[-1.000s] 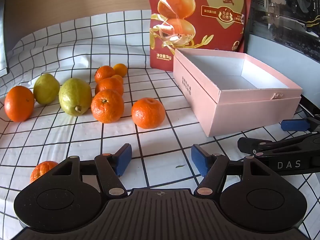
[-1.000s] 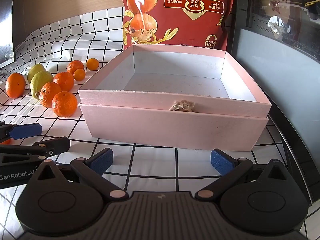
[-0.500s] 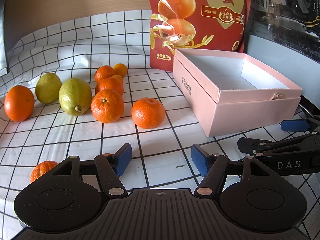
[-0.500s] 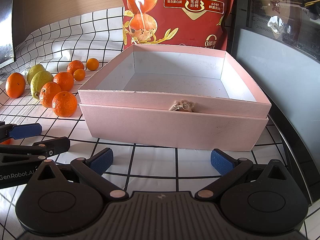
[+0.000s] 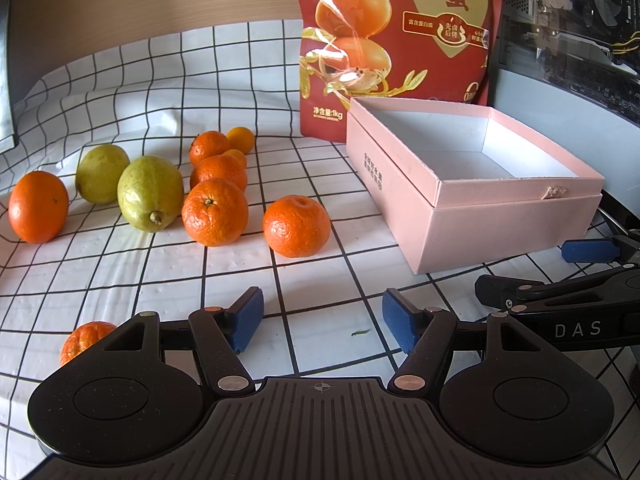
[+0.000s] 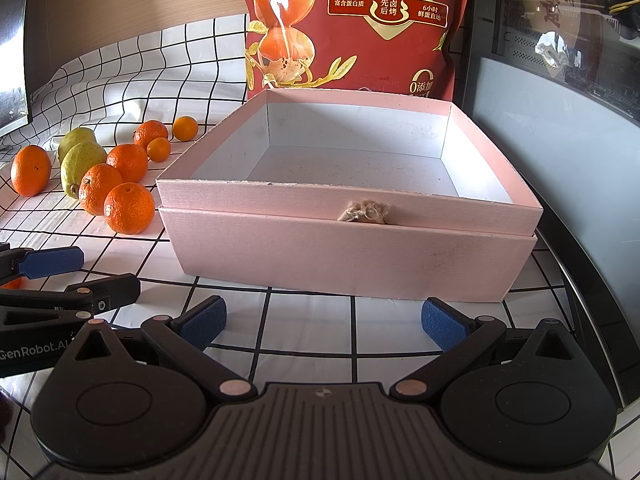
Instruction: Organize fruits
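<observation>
Several oranges lie on the checked cloth at the left, the nearest one (image 5: 296, 226) ahead of my left gripper (image 5: 322, 320), which is open and empty. Two green-yellow fruits (image 5: 150, 193) lie among them. A small orange (image 5: 82, 339) sits beside the left gripper's left finger. An open pink box (image 5: 516, 216) stands empty at the right. My right gripper (image 6: 323, 323) is open and empty just in front of the pink box (image 6: 344, 256). The oranges also show in the right wrist view (image 6: 129, 208).
A tall red snack bag (image 5: 396, 40) stands behind the box. A dark computer case (image 6: 568, 92) borders the right side. The checked cloth (image 5: 224, 72) rises against a wooden wall at the back.
</observation>
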Tool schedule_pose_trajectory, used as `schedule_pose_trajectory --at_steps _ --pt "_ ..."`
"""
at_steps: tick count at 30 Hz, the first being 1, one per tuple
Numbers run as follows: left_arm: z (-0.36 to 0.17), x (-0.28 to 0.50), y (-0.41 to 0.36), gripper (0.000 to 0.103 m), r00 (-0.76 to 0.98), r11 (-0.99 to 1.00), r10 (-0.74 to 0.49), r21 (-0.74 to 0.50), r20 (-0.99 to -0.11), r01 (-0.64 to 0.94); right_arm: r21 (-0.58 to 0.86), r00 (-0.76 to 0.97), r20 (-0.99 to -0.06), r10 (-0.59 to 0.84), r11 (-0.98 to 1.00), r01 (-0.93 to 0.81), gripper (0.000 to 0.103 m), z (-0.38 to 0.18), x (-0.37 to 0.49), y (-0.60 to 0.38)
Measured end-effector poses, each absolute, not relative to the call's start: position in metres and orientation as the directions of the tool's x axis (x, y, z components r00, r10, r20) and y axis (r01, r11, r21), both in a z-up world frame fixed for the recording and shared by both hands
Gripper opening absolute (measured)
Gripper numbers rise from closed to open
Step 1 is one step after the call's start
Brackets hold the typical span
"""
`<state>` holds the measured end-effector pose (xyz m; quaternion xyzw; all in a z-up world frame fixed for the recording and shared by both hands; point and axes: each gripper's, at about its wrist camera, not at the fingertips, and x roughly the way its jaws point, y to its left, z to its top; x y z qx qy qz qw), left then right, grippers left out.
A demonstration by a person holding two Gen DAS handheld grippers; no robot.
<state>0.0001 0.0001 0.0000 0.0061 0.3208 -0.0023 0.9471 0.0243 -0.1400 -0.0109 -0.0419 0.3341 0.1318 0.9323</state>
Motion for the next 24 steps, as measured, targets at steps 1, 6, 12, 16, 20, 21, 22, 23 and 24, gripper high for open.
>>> schedule_pose_trajectory --at_steps 1,6,12,16,20,21,22,23,24 --pt "0.000 0.000 0.000 0.072 0.794 1.000 0.000 0.010 -0.608 0.008 0.010 0.742 -0.634 0.218 0.962 -0.274 0.103 -0.011 0.024 -0.140" --pt "0.000 0.000 0.000 0.072 0.794 1.000 0.000 0.010 -0.608 0.008 0.011 0.742 -0.634 0.218 0.962 -0.274 0.103 -0.011 0.025 -0.140" --pt "0.000 0.000 0.000 0.072 0.794 1.000 0.000 0.010 -0.608 0.008 0.012 0.740 -0.635 0.220 0.961 -0.275 0.103 -0.011 0.025 -0.141" --pt "0.001 -0.001 0.001 0.071 0.792 1.000 0.000 0.012 -0.611 0.010 0.013 0.683 -0.694 0.228 0.953 -0.304 0.103 -0.010 0.027 -0.146" --pt "0.019 -0.011 0.011 0.066 0.758 0.995 -0.096 -0.064 -0.646 0.071 0.014 0.623 -0.756 0.202 0.956 -0.292 0.103 -0.005 0.028 -0.144" --pt "0.025 -0.018 0.014 0.066 0.758 0.992 -0.125 -0.078 -0.640 0.098 0.015 0.615 -0.765 0.191 0.960 -0.279 0.103 -0.003 0.028 -0.146" --pt "0.032 -0.024 0.019 0.065 0.746 0.987 -0.160 -0.092 -0.647 0.132 0.015 0.608 -0.774 0.175 0.966 -0.259 0.103 -0.002 0.028 -0.146" --pt "0.038 -0.030 0.025 0.065 0.727 0.981 -0.193 -0.112 -0.659 0.159 0.015 0.604 -0.782 0.155 0.973 -0.230 0.103 -0.001 0.027 -0.145" --pt "0.044 -0.037 0.035 0.065 0.709 0.977 -0.211 -0.138 -0.673 0.160 0.012 0.607 -0.783 0.134 0.980 -0.201 0.103 -0.001 0.024 -0.143"
